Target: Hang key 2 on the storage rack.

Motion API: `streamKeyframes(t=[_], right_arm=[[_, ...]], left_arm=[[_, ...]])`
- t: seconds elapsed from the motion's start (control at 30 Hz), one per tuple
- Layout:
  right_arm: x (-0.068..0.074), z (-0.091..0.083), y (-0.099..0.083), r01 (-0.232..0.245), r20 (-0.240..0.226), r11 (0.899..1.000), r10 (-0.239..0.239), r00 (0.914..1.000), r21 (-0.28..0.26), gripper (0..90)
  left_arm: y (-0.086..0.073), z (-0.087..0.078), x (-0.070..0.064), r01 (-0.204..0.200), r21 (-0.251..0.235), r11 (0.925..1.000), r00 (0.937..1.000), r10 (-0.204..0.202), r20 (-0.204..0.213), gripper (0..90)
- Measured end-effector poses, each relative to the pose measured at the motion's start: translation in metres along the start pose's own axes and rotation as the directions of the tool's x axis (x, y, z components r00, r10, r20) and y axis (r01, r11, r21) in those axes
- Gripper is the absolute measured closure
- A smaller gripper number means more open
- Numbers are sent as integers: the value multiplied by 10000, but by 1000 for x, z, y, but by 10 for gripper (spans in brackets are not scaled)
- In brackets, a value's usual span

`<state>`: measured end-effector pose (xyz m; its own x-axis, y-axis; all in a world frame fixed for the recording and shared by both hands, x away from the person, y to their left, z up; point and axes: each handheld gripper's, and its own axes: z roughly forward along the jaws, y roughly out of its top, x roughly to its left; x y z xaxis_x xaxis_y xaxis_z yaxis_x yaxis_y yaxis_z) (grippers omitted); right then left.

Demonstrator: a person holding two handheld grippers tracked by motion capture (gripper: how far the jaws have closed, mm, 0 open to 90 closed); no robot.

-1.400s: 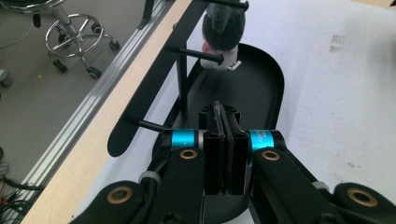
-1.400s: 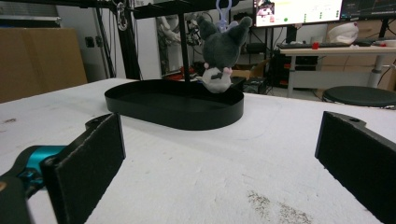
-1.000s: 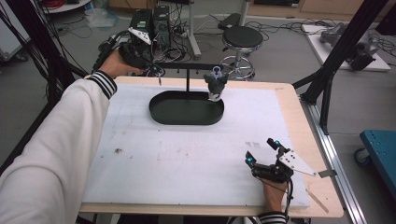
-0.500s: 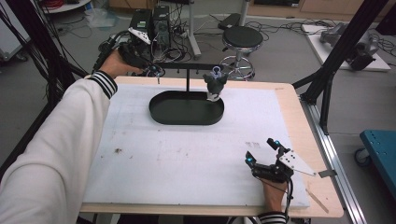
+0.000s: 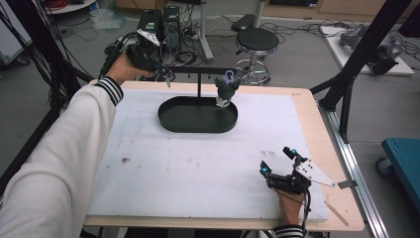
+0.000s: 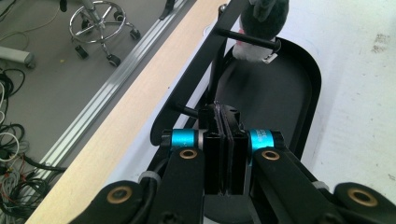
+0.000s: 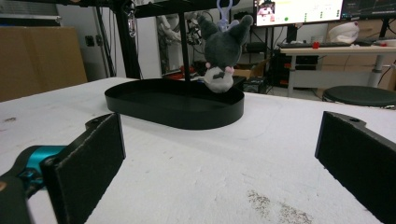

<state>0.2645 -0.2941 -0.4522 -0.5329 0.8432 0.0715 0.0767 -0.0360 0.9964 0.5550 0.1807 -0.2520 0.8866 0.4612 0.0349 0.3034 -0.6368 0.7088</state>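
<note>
— Looking at the high view, where is my left gripper now?

— At the far left corner of the tabletop, at the left end of the stand's crossbar. Its jaws are pressed together; whether something thin is between them, I cannot tell.

— And the plush toy?

— It hangs from the crossbar over the right part of the black oval tray.

— My right gripper?

— Near the front right corner, jaws wide apart and empty, pointed toward the tray.

— So which step?

— I judge the hanging work is at the left peg. Next I would move slowly there.

— Any difference between views?

— The left gripper view shows a free peg just beyond the jaws; the right gripper view shows the toy's purple loop.
</note>
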Motion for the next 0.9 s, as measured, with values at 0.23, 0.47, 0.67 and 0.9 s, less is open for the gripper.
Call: streamKeyframes(t=[0.23,0.47,0.67,0.9], right_arm=[[0,0,0,-3,15,10000,3,10000,-8,8],[0,0,0,19,26,10000,-19,10000,-17,8],[0,0,0,35,41,10000,-35,10000,-13,8],[0,0,0,65,52,10000,-65,10000,-12,8]], left_arm=[[0,0,1,123,-59,9999,9998,-124,-168,880],[1,-3,2,474,-353,9983,9977,-490,-477,749],[-2,-10,4,814,-539,9952,9941,-850,-674,494],[-20,-29,-12,219,-2116,9771,9980,-339,-532,152]])
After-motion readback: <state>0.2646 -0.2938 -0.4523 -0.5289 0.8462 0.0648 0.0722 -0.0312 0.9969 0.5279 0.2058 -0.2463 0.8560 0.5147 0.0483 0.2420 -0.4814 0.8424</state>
